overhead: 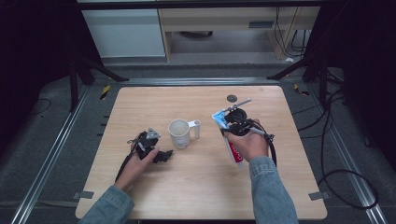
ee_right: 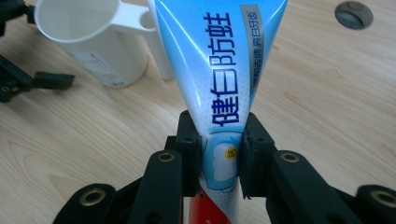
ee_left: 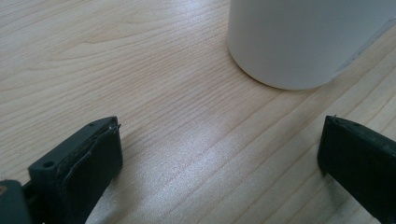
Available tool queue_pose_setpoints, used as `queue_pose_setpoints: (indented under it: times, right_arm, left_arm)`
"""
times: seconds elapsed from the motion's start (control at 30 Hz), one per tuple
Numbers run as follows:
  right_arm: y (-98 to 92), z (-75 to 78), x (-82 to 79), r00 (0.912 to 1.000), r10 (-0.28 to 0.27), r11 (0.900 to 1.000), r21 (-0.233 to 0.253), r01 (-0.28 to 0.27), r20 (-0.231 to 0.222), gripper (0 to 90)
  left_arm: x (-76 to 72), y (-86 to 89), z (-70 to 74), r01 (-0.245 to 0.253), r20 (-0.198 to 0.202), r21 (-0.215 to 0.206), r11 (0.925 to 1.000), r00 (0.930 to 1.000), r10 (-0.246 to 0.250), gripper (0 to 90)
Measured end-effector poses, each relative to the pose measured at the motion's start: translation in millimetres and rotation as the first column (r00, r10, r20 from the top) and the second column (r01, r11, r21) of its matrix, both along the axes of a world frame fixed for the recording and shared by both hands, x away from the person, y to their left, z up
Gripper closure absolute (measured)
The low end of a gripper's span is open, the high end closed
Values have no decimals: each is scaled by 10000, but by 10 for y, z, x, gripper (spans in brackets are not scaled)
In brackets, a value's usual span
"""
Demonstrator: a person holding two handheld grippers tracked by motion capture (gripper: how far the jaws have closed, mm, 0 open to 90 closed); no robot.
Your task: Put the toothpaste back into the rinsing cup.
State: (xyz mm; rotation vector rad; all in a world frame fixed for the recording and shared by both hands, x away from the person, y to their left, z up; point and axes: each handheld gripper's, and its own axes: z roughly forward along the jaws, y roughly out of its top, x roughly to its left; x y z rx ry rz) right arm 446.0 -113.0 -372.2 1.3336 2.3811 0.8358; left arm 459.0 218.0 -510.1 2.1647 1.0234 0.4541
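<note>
Working across from the left, I have the left gripper [overhead: 161, 155] low on the table [overhead: 196, 186] with its jaws spread wide and nothing between them; in the left gripper view the cup [ee_left: 303, 42] stands just ahead and a little to one side, near but not touching. That white cup [overhead: 179, 133] sits upright near the middle of the table, mouth open upward, its handle [overhead: 196, 127] pointing toward my right side. Further right, the right gripper [ee_right: 219, 154] is clamped on the tube [ee_right: 219, 70], a blue-and-white toothpaste tube with a red end; in the right gripper view the jaws pinch it across its width on the blue part near the red end, and the flat crimped tail fans out ahead toward the cup's handle. From the high view the tube [overhead: 232, 144] runs lengthwise along my hand, red end back toward my wrist, tail forward, lifted off the table. I judge the move ahead is carrying the tube leftward to the cup, so what matters is that the cup lies left of the right gripper, with bare table between. A dark round hole [overhead: 232, 98] sits beyond, out of the way. The left gripper is nearer the cup and could steady it.
</note>
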Motion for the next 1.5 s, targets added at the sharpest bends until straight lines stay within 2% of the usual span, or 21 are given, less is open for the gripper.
queue_pose_setpoints:
  times: [0.07, 0.2, 0.33, 0.67, 0.83, 0.97, 1.07, 1.37, 1.4, 1.5]
  right_arm:
    - [79, 15, -12, 9996, 82, 9998, 158, -86, 266, 730]
    - [166, 39, -29, 9987, 183, 9989, 414, -203, 479, 730]
    - [244, 60, -41, 9977, 233, 9973, 687, -277, 640, 729]
    - [410, 147, -43, 9943, 331, 9944, 966, -429, 1012, 728]
    - [490, 206, -27, 9927, 172, 9911, 1293, -327, 1190, 728]
    - [553, 261, -16, 9884, 194, 9900, 1349, -400, 1506, 728]
    - [598, 303, -4, 9844, 129, 9864, 1590, -413, 1753, 729]
    - [644, 381, 20, 9795, -85, 9829, 1820, -289, 2015, 728]
    - [655, 411, 25, 9762, -78, 9821, 1855, -333, 2166, 729]
    - [672, 436, 31, 9737, -96, 9811, 1904, -348, 2275, 728]
  left_arm:
    - [0, 0, 0, 2, -3, 6, 10000, 10000, -2, 0]
    - [0, 1, 1, 5, -4, 8, 10000, 10000, -5, 0]
    - [0, 1, 1, 7, -3, 12, 10000, 10000, -7, 0]
    - [0, 1, 1, 14, -15, 20, 10000, 10000, -14, 0]
    - [0, 1, 1, 12, -13, 20, 10000, 10000, -12, 0]
    - [0, 1, 1, 13, -13, 22, 10000, 10000, -13, 0]
    - [0, -1, 0, -18, -1, -19, 10000, 10000, 18, 0]
    - [0, -1, 0, -12, 1, -9, 10000, 10000, 12, 0]
    - [0, -1, 0, -15, 2, -11, 10000, 10000, 15, 0]
    - [0, -1, 0, -15, 2, -15, 10000, 10000, 15, 0]
